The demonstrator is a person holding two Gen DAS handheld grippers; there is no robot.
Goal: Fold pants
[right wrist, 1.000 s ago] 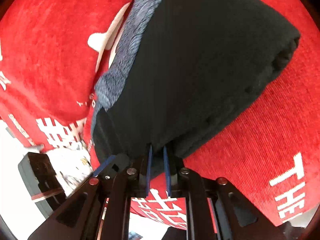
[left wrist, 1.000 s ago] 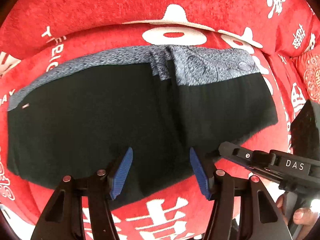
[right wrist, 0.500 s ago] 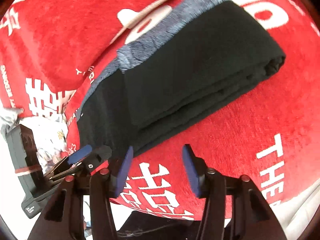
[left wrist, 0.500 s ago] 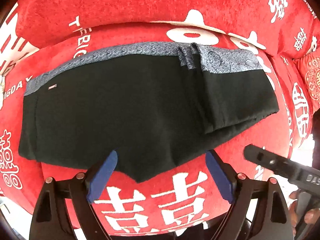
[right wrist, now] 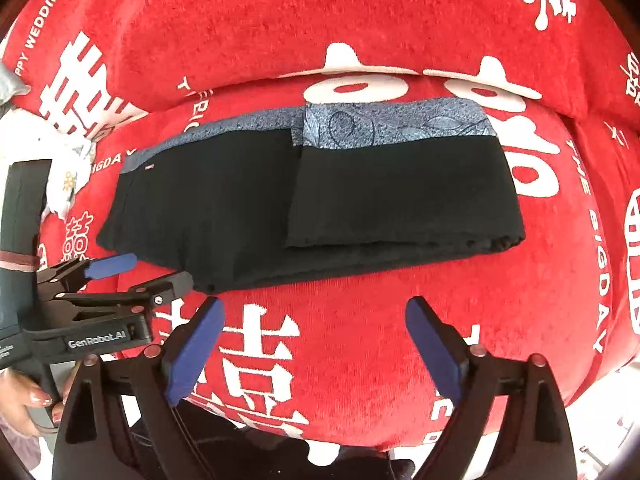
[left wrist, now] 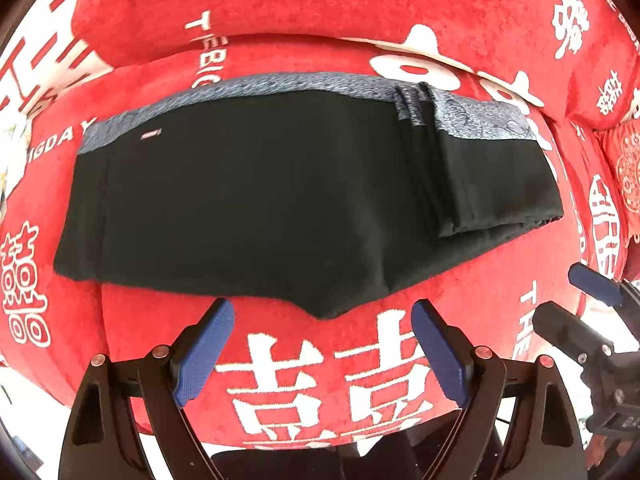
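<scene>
At the bottom of each wrist view, blue-padded fingers stand wide with nothing between them: the left gripper (left wrist: 322, 354) is spread, and the right gripper (right wrist: 314, 350) is opening further, likely having let go to leave the fold lying. Beyond, the pants (right wrist: 312, 200) rest mid-frame on the red cushion (right wrist: 360, 320), the right part doubled over. Nothing blocks them. Red backrest (right wrist: 260, 20) fills the top.

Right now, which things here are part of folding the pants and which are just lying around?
Part of the job:
- black pants with grey waistband, one end folded over
- left gripper, jaws open, empty
- right gripper, jaws opening, empty

Just lying about:
- red printed sofa cover underneath
- white patterned cloth at the left edge
</scene>
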